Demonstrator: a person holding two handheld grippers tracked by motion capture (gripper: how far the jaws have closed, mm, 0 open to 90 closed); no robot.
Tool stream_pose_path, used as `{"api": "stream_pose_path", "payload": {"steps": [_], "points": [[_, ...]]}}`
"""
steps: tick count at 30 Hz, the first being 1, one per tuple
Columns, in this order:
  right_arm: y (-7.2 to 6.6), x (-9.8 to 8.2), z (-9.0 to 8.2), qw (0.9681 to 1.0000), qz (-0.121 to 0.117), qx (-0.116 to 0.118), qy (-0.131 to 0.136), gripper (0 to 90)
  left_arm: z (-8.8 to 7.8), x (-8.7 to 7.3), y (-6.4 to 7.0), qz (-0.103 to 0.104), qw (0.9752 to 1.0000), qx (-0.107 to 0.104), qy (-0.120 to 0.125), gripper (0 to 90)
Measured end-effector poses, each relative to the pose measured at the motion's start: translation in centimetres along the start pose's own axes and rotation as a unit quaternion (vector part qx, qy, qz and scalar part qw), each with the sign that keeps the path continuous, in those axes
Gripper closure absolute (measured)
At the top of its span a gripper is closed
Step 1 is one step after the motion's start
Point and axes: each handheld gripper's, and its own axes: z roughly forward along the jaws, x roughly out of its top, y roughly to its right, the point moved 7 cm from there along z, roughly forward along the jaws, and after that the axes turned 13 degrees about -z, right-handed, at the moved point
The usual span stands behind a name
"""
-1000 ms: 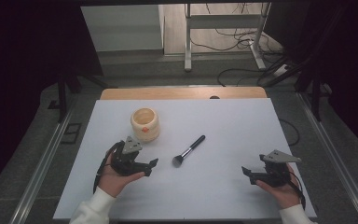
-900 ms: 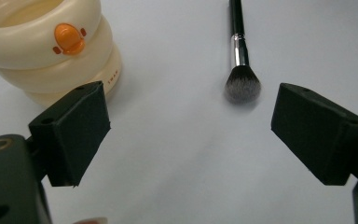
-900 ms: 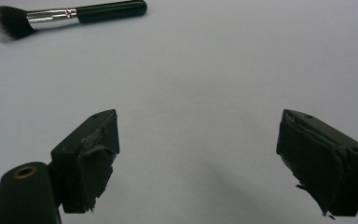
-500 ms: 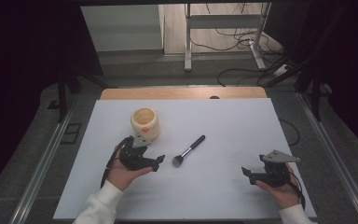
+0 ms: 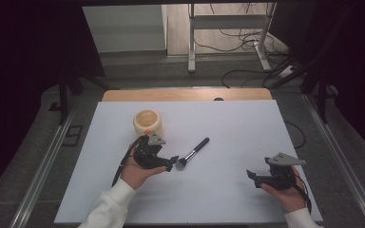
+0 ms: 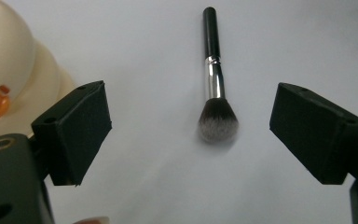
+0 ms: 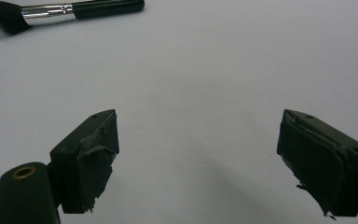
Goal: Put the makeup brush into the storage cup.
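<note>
Left gripper (image 5: pixel 171 164) spread wide, nothing held, poised just short of the makeup brush (image 5: pixel 193 153); in the left gripper view, bristle head (image 6: pixel 217 122) lying between the open jaws, black handle pointing off toward 12 o'clock. On the white table (image 5: pixel 228 128), brush near centre, bristles toward 7 o'clock, handle toward 1 o'clock; cream cup (image 5: pixel 148 122) just beyond the left hand at about 11 o'clock, apart from the brush. Right gripper (image 5: pixel 256 176) also gaping and empty, parked well off at 4 o'clock from the brush. Likely trouble: closing on the soft bristles rather than the ferrule or handle, so the tuft squashes and the brush slips or pivots out; a slim round handle apt to roll away from a one-sided touch; a wide swing of the wrist could nudge the cup. No brand, label or legible writing visible on brush, cup or grippers.
</note>
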Motion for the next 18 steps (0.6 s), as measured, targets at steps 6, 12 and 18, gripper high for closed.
{"api": "stream_pose_path", "payload": {"steps": [6,12,18], "points": [[0.0,0.0,0.0,1.0,-0.003,-0.002,-0.001,13.5,0.7,0.5,0.4,-0.002,1.0,-0.006,-0.003,12.8],[0.1,0.0,-0.1,1.0,-0.002,-0.006,0.002,13.5,1.2,1.0,1.0,0.004,0.9999,-0.01,-0.009,12.8],[0.0,0.0,0.0,1.0,-0.003,-0.004,0.001,13.5,1.8,1.2,1.5,0.006,0.9998,-0.015,-0.014,13.3]]}}
